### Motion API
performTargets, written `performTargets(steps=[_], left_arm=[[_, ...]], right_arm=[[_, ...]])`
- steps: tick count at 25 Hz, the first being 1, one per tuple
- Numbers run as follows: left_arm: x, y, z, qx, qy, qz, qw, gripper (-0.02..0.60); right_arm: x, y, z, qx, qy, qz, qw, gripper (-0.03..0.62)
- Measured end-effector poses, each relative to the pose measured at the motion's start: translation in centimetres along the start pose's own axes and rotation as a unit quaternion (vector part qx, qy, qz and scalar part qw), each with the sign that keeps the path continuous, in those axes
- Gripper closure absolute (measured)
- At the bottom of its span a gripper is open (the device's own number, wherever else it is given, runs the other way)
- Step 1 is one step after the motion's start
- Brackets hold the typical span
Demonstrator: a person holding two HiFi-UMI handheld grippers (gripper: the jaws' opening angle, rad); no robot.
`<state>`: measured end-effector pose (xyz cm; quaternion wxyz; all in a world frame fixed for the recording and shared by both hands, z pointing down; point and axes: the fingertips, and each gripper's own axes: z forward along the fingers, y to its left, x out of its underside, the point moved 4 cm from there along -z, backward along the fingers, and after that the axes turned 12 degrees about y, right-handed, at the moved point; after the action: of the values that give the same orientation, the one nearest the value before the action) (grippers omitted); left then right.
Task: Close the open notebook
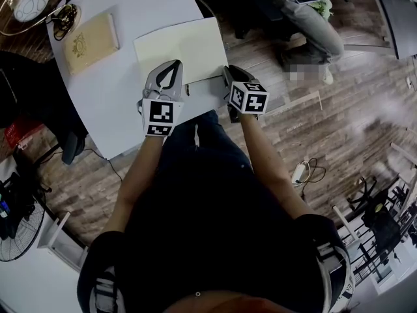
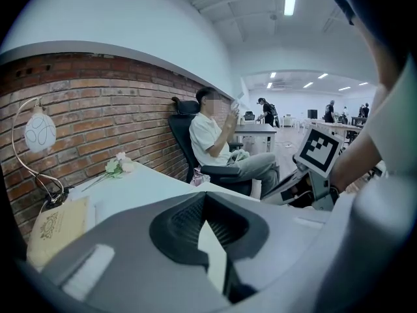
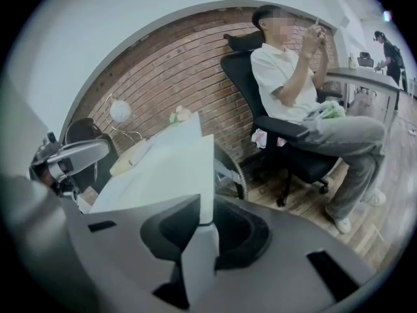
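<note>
The open notebook (image 1: 182, 47) lies with cream pages up on the white table (image 1: 117, 90), near its front edge. My left gripper (image 1: 173, 66) rests over the notebook's front left part, its tips together; in the left gripper view (image 2: 207, 204) only a pale sliver shows behind the closed tips. My right gripper (image 1: 229, 74) sits at the notebook's right edge. In the right gripper view (image 3: 199, 207) the notebook's pale right-hand leaf (image 3: 169, 168) runs between the jaws and fills the gap, lifted on edge.
A closed tan book (image 1: 91, 41) lies at the table's far left beside a globe lamp (image 1: 31, 2). A person sits on an office chair (image 3: 293, 90) past the table's right side. A brick wall (image 2: 111, 103) backs the table; flowers (image 2: 116, 167) lie near it.
</note>
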<state>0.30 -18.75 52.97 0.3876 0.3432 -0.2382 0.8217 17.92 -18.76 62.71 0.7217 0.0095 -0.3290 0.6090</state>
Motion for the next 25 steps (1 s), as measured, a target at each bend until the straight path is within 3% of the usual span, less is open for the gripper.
performTargets(steps=[25], left_arm=[[0.2,1.4,-3.4,-0.014,-0.032,-0.001,0.9994,0.575]], right_arm=[[-2.7,3.3,-4.2,0.093,-0.054,-0.048,0.993,0.543]])
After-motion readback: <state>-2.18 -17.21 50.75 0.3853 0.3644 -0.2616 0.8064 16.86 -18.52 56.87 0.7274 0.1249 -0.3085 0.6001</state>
